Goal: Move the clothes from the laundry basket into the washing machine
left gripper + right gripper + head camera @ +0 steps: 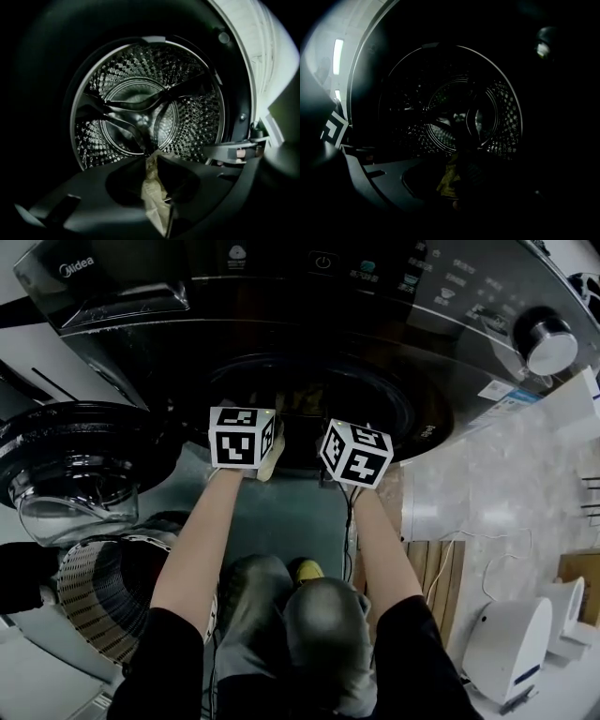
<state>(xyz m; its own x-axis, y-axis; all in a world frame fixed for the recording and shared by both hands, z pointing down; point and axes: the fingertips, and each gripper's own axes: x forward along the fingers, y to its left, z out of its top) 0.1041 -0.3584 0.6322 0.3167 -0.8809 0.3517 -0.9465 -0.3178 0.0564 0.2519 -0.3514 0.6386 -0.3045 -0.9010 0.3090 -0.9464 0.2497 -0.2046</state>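
The left hand-held gripper [150,161] was pinched narrowly on a pale garment [153,194] and the right hand-held gripper [457,164] on yellowish cloth [447,180], both at the washing machine [375,324] mouth. The drum [136,93] looked bare, so loading was judged early. The laundry basket [98,601] contents were unclear.

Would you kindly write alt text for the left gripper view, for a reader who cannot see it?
The left gripper has its tongs shut on a pale cloth, pointing into the washing machine's steel drum. The drum's perforated wall fills the dark frame behind them.
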